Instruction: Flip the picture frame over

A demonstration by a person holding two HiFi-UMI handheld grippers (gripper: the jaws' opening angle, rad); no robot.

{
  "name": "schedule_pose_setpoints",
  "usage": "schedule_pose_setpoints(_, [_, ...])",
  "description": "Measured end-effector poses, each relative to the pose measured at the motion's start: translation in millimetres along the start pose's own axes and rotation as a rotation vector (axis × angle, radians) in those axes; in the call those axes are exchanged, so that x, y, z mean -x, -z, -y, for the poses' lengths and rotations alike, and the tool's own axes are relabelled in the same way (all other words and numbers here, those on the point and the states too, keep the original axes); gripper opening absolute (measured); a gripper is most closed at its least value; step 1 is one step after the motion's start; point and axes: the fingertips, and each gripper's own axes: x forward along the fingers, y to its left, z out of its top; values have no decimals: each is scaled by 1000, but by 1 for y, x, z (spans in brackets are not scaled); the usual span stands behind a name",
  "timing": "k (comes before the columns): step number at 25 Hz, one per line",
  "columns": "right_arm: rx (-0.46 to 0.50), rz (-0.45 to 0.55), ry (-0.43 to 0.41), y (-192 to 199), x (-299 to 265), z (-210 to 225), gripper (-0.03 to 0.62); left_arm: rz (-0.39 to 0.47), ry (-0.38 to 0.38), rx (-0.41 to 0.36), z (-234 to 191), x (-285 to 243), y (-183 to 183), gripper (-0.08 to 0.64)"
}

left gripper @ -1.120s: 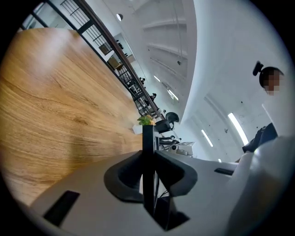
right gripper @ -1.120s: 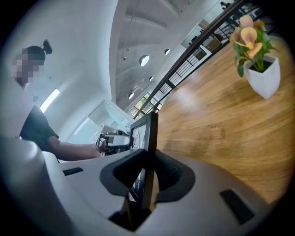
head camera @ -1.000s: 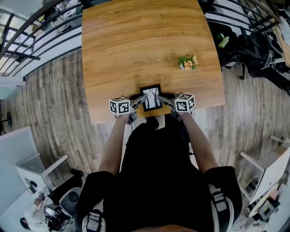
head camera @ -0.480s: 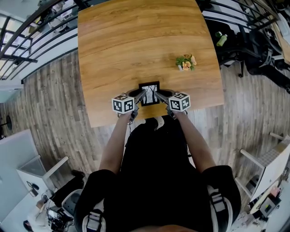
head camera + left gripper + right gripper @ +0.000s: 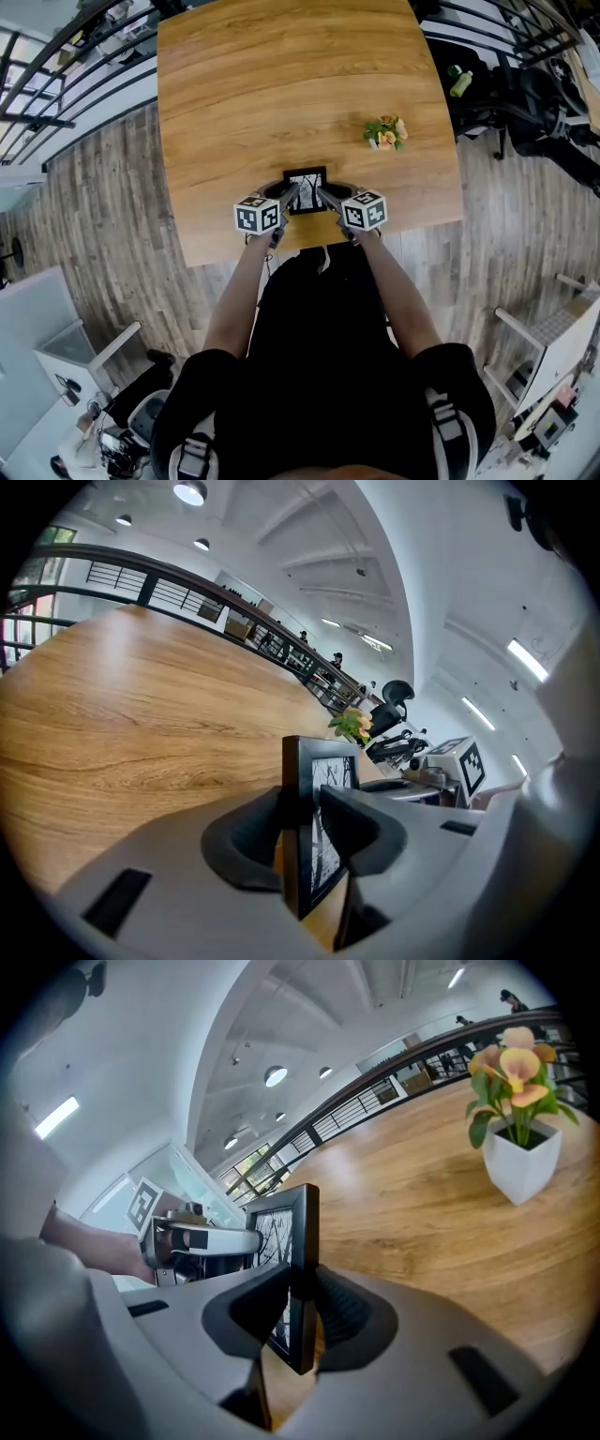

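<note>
Head view overhead; gripper views close, opposed (shared frame (image 5: 307, 191)).

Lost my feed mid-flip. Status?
Left gripper: jaws just opening, picture frame between them. Right gripper shut on its other edge. Frame upright, picture facing the person. Potted flowers well clear.

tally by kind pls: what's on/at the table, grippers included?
Picture frame: 1
Potted flower: 1
Grippers: 2 (left gripper, jaws have just been opening, frame between them; right gripper, shut on the frame)
Total: 4
</note>
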Motion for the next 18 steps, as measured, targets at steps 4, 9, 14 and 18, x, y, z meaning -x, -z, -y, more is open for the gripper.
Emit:
schedule_pose_setpoints(4, [42, -18, 31, -2, -4, 8, 98, -14, -55, -11, -9, -7, 1, 140])
schedule_pose_setpoints(9, [42, -23, 41, -3, -4, 14, 94, -15, -92, -29, -13, -13, -1, 144])
schedule_pose_setpoints(14, [21, -31, 38, -2, -6, 22, 98, -29, -99, -45, -14, -21, -3, 143])
schedule_pose_setpoints(18, [12, -47, 44, 0, -9, 26, 104, -38, -109, -43, -15, -24, -2, 143])
